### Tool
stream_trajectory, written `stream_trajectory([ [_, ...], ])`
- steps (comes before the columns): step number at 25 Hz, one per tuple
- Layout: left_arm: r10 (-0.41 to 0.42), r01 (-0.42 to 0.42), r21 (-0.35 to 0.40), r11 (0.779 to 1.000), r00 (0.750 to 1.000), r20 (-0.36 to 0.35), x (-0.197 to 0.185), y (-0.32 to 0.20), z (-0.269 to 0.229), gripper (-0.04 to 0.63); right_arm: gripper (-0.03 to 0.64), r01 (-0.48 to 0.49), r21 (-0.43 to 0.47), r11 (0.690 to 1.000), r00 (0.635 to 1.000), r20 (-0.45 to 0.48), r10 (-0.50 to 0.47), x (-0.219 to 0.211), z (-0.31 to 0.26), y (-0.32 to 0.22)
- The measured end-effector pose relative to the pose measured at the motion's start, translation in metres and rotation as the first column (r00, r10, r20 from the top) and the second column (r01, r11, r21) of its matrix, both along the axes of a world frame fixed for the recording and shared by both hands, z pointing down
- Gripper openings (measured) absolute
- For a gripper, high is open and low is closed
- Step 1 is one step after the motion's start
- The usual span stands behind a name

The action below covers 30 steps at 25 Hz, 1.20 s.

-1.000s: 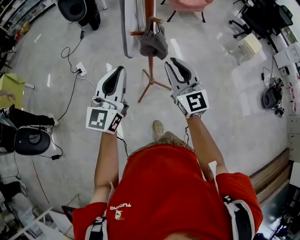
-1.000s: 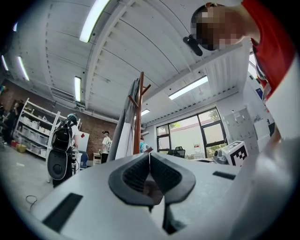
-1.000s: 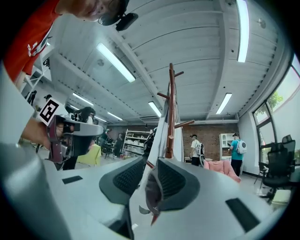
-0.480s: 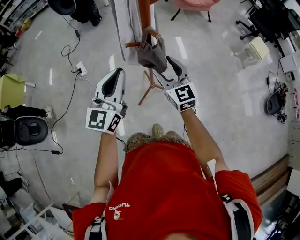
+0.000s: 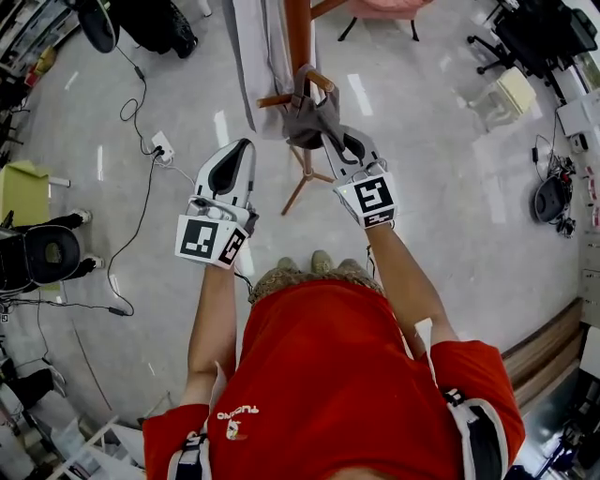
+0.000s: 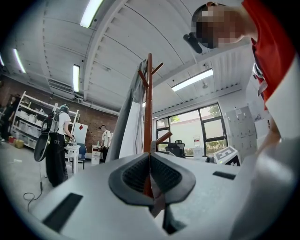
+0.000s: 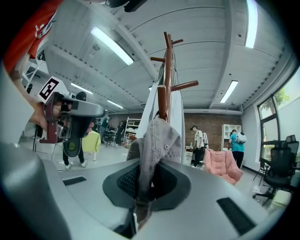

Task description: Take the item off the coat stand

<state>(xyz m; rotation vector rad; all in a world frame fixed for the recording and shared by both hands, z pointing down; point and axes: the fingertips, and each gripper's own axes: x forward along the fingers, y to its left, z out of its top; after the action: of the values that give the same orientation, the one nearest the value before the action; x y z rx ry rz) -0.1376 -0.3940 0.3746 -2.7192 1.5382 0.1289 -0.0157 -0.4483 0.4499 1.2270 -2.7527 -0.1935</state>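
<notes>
A brown wooden coat stand [image 5: 298, 37] rises in front of me. A grey fabric item [image 5: 305, 117] hangs from one of its pegs. My right gripper [image 5: 330, 141] reaches up to the item's lower edge and is shut on it. In the right gripper view the grey fabric item [image 7: 157, 140] is pinched between the pads, still draped over the peg [image 7: 162, 101]. My left gripper [image 5: 240, 150] hovers left of the stand, shut and holding nothing. In the left gripper view the stand's pole [image 6: 149, 103] stands straight ahead of the left gripper [image 6: 149, 174].
A long white garment [image 5: 258, 47] hangs on the stand's far side. The stand's feet [image 5: 305, 178] spread on the floor below. A power strip with cable [image 5: 161, 143] lies to the left, a pink chair [image 5: 380, 7] stands behind, and people [image 7: 236, 143] stand in the background.
My right gripper moved up and left to the grey item, spread its jaws around the fabric, then closed on it. The left gripper stayed almost where it was.
</notes>
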Motion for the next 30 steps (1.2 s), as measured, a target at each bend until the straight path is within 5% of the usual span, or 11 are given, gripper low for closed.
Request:
stream_trajectory([
  [15,0.092,-0.092,0.009,0.996,0.995,-0.03,0.016,0.022,-0.016,0.014,0.034,-0.041,0.145,0.989,0.998,0.063,0.032,0.034,-0.095,0.064],
  [30,0.181,-0.18,0.091,0.979,0.983,0.0,0.04,0.039,-0.068,0.014,0.032,0.038,0.139,0.99,0.99,0.127,-0.056,0.054,-0.14,0.111],
])
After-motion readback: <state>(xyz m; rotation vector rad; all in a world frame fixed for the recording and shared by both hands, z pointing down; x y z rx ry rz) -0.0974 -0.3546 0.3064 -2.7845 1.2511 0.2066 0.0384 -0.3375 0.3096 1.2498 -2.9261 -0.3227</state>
